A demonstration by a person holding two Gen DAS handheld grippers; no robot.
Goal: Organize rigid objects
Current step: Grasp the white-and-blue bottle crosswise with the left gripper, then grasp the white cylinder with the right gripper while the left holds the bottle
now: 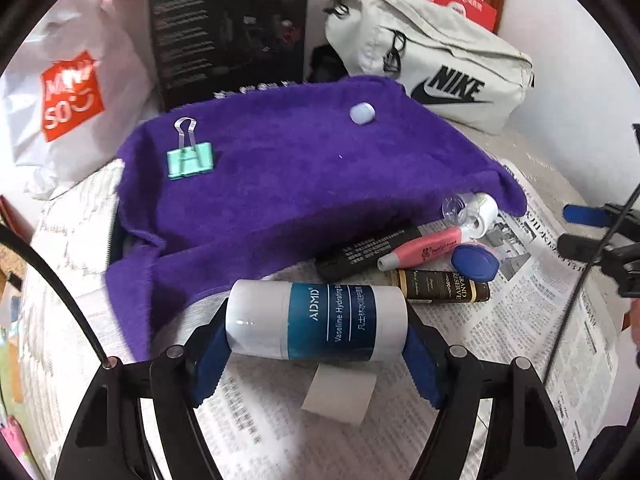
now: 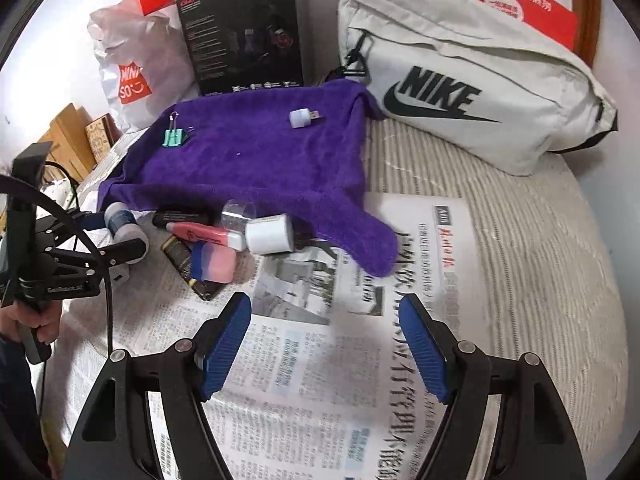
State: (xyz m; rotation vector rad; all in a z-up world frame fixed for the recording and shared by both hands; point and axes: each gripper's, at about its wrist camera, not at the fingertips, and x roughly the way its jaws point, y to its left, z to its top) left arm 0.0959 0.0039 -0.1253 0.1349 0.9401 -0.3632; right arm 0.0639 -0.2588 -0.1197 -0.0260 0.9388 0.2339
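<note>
Left wrist view shows the left gripper point(image 1: 316, 334) clamped on a white lotion bottle point(image 1: 316, 322), held sideways between its blue pads at lower centre of the frame, just at the near edge of the purple towel point(image 1: 280, 184). Its teal label reads "ADMD" and "Vaseline Hydrating". In the right wrist view the right gripper point(image 2: 324, 344) stands with its jaws spread and nothing between them, over the newspaper point(image 2: 320, 360) at the bottom of the frame.

As a judgement, the sorting is at an early stage. Two things already lie on the towel: a green binder clip point(image 1: 189, 160) at its upper left and a small pale USB plug point(image 2: 304, 117) towards its upper right. The bottle looks to be the third on its way.

A cluster still lies on the newspaper at the towel's right edge: a black tube point(image 1: 368, 250), a pink highlighter point(image 1: 424, 250), a dark brown tube point(image 1: 444, 286) marked "GRAND RESERVE", a blue cap point(image 1: 474, 262) resting on it, a white charger plug point(image 2: 270, 234) and a clear plastic piece point(image 2: 239, 212).

At the back of the frame, a grey bag point(image 2: 460, 76) reads "NIKE", a white shopping bag point(image 2: 136, 68) bears a red Miniso mark, and a black box point(image 2: 244, 28) reads "HECATE".
</note>
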